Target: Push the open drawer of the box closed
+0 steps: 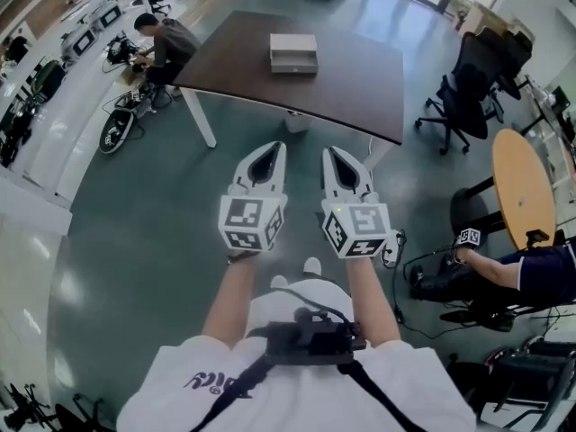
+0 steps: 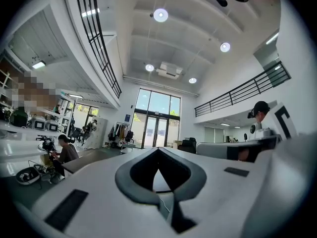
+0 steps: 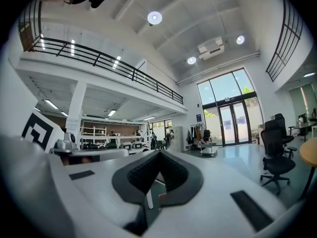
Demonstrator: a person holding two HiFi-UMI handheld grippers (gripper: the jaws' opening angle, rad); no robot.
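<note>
Bright, even daylight fills the hall. In both gripper views, round ceiling lamps (image 2: 160,15) glow at the top and tall glass doors (image 2: 158,118) shine at centre. Fisheye distortion bends every edge and leaves the corners black. In the head view the glossy floor (image 1: 135,241) carries pale reflections at lower left, and the shadows are soft.

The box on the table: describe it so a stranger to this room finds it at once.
Look for the large dark brown table standing in the middle of the green floor. The box lies toward the table's far edge. It is the only thing on that table, low, pale grey and rectangular.
</note>
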